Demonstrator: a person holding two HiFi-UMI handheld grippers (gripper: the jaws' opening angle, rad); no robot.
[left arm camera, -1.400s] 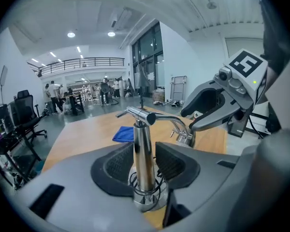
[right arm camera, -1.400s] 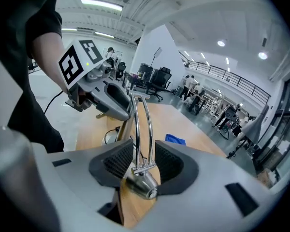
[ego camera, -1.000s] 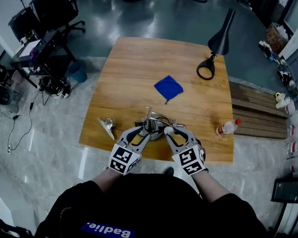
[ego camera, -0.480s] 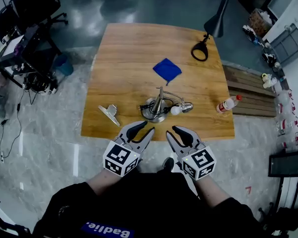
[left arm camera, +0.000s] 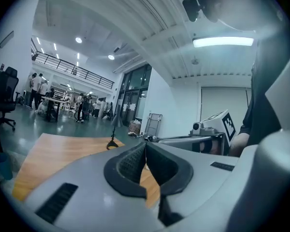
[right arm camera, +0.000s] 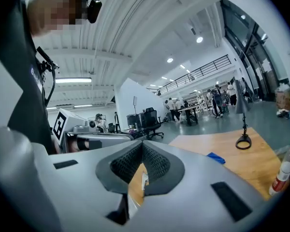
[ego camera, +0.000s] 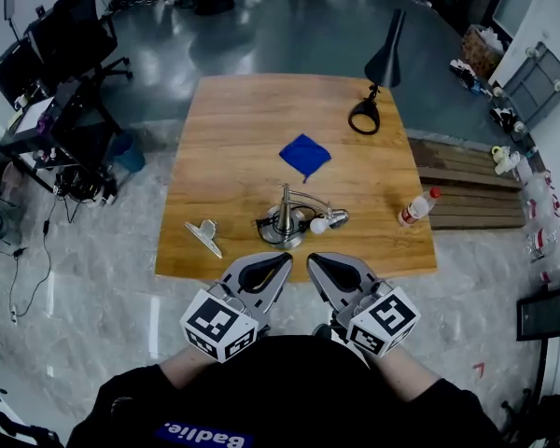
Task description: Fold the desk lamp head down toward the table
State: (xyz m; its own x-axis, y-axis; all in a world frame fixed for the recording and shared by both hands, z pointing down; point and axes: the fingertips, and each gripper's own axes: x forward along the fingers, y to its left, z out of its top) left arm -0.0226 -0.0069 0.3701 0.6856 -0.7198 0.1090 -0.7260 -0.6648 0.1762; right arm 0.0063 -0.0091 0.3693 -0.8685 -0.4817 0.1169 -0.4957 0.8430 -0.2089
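A silver desk lamp (ego camera: 285, 220) stands near the table's front edge. Its arm bends over to the right, and its white bulb head (ego camera: 319, 224) lies low by the tabletop. Both grippers hang side by side off the front edge, close to my body and apart from the lamp. My left gripper (ego camera: 278, 263) (left arm camera: 145, 148) has just been closing, and its pads now meet with nothing between them. My right gripper (ego camera: 317, 263) (right arm camera: 142, 148) has closed the same way and is empty too.
A black desk lamp (ego camera: 375, 77) (right arm camera: 242, 129) stands at the wooden table's (ego camera: 233, 138) far right corner. A blue cloth (ego camera: 304, 154) lies mid-table, a plastic bottle (ego camera: 415, 209) at the right edge, and a metal piece (ego camera: 203, 235) front left. Office chairs and cables crowd the floor at left.
Both grippers drew back from the silver lamp toward my body and rose off the table. Their jaws, open half a second ago, have closed empty. The lamp stays with its head low.
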